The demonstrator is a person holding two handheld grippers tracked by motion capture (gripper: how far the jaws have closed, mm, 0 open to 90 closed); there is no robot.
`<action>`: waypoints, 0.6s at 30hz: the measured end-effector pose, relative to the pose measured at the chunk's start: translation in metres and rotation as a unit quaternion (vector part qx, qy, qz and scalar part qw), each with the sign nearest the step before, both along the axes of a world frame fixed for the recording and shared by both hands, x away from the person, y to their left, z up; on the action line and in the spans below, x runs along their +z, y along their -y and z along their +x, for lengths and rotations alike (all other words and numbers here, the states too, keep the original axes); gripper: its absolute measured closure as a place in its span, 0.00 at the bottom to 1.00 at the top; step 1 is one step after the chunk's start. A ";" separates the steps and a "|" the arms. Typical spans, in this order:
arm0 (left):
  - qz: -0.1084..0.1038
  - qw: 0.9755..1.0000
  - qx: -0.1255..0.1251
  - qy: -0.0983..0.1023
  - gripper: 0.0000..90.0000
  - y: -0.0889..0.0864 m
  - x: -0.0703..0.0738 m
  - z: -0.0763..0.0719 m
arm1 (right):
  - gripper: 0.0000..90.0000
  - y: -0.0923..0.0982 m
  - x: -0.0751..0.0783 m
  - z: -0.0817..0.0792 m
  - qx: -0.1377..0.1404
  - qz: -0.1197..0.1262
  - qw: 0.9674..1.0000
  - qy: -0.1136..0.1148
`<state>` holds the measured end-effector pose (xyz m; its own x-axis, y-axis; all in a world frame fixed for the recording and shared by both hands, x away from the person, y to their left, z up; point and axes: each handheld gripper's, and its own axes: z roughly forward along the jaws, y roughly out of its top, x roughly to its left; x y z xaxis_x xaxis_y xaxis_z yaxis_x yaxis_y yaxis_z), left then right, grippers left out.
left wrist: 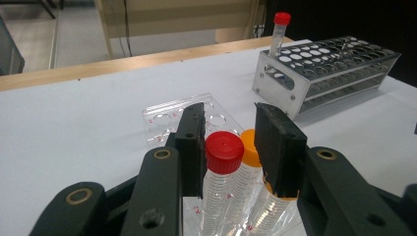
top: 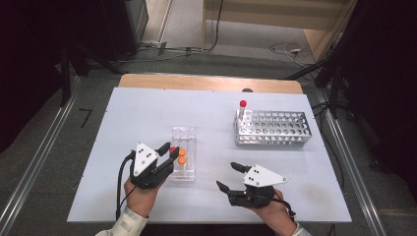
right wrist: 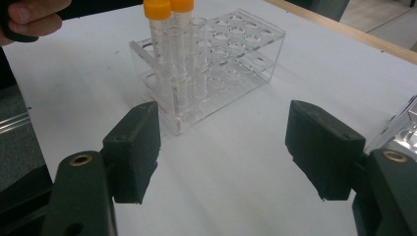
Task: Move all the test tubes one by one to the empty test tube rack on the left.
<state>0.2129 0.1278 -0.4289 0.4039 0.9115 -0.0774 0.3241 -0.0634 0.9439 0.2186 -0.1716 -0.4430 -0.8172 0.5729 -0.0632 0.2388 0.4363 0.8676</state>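
Nearest the person, the right gripper [top: 230,176] rested on the white table [top: 137,113] with its jaws spread wide and nothing between them, well apart from any tube. It posed little risk where it sat, though a careless sweep toward the clear plastic rack [right wrist: 211,69] could have nudged that light rack.

Just beyond, the left gripper [left wrist: 228,142] straddled the red-capped tube [left wrist: 223,152] standing in the near end of the clear plastic rack [top: 183,152]. Its jaws stood narrow: the left pad lay against the cap's side, while a slim gap showed on the other side, so I judged the tube to be loosely bracketed, not pinched. The orange-capped tubes [left wrist: 248,147] stood touching or just behind the red one. If the hand had lifted with so slack a hold, the tube would likely have slipped back or tipped. A jaw edge might also have caught an orange cap and dragged it, or lifted the whole rack with it.

Farther off, the metal rack [top: 273,129] held another red-capped tube [top: 242,104] upright at its left corner. Any carry toward it would have risked clipping that tube, or missing a hole if the held tube hung tilted.
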 end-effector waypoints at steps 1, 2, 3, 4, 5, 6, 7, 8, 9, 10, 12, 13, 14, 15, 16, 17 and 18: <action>-0.003 1.000 0.002 0.000 0.71 -0.001 0.001 0.000 | 0.31 0.000 0.000 0.000 -0.004 0.002 1.000 0.001; -0.008 1.000 0.003 0.002 0.70 -0.002 0.001 -0.001 | 0.31 0.001 0.001 0.001 -0.008 0.004 1.000 0.002; -0.009 1.000 0.004 0.002 0.68 -0.003 0.002 -0.001 | 0.31 0.002 0.001 0.003 -0.013 0.006 1.000 0.003; -0.015 1.000 0.007 0.004 0.67 -0.004 0.003 -0.001 | 0.31 0.003 0.002 0.004 -0.017 0.009 1.000 0.002; -0.019 1.000 0.009 0.006 0.65 -0.005 0.003 -0.001 | 0.31 0.005 0.003 0.008 -0.028 0.015 0.999 0.000; -0.023 1.000 0.014 0.008 0.65 -0.005 0.004 -0.002 | 0.31 0.008 0.003 0.012 -0.037 0.020 0.999 0.000; -0.026 0.999 0.017 0.009 0.63 -0.005 0.005 -0.002 | 0.32 0.010 0.004 0.017 -0.050 0.023 0.998 0.000; -0.028 0.999 0.018 0.010 0.61 -0.005 0.005 -0.002 | 0.32 0.012 0.005 0.022 -0.063 0.024 0.998 0.003; -0.029 0.999 0.020 0.010 0.58 -0.005 0.005 -0.002 | 0.32 0.014 0.006 0.029 -0.078 0.026 0.997 0.005; -0.030 0.999 0.024 0.011 0.54 -0.004 0.006 -0.002 | 0.32 0.015 0.006 0.036 -0.092 0.026 0.995 0.005; -0.029 0.999 0.030 0.012 0.46 -0.003 0.006 -0.002 | 0.32 0.018 0.007 0.049 -0.116 0.025 0.993 0.010; -0.030 0.999 0.033 0.013 0.43 -0.003 0.006 -0.002 | 0.32 0.020 0.008 0.057 -0.129 0.024 0.991 0.012; -0.031 0.999 0.037 0.013 0.40 -0.003 0.006 -0.002 | 0.32 0.021 0.008 0.065 -0.142 0.024 0.990 0.014; -0.031 0.999 0.039 0.013 0.38 -0.003 0.007 -0.002 | 0.32 0.022 0.009 0.075 -0.153 0.024 0.988 0.012; -0.032 0.999 0.040 0.013 0.38 -0.003 0.007 -0.002 | 0.32 0.023 0.009 0.083 -0.165 0.024 0.986 0.011; -0.033 0.999 0.041 0.014 0.38 -0.003 0.007 -0.002 | 0.32 0.023 0.009 0.092 -0.175 0.026 0.984 0.011; -0.033 0.998 0.042 0.015 0.37 -0.004 0.007 -0.001 | 0.32 0.023 0.009 0.098 -0.182 0.027 0.983 0.010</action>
<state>0.2115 0.1313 -0.4224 0.3293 0.9356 -0.1275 0.2980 0.0251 0.9542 0.3163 -0.1943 -0.4341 -0.5560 0.8303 -0.0381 0.3529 0.2773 0.8936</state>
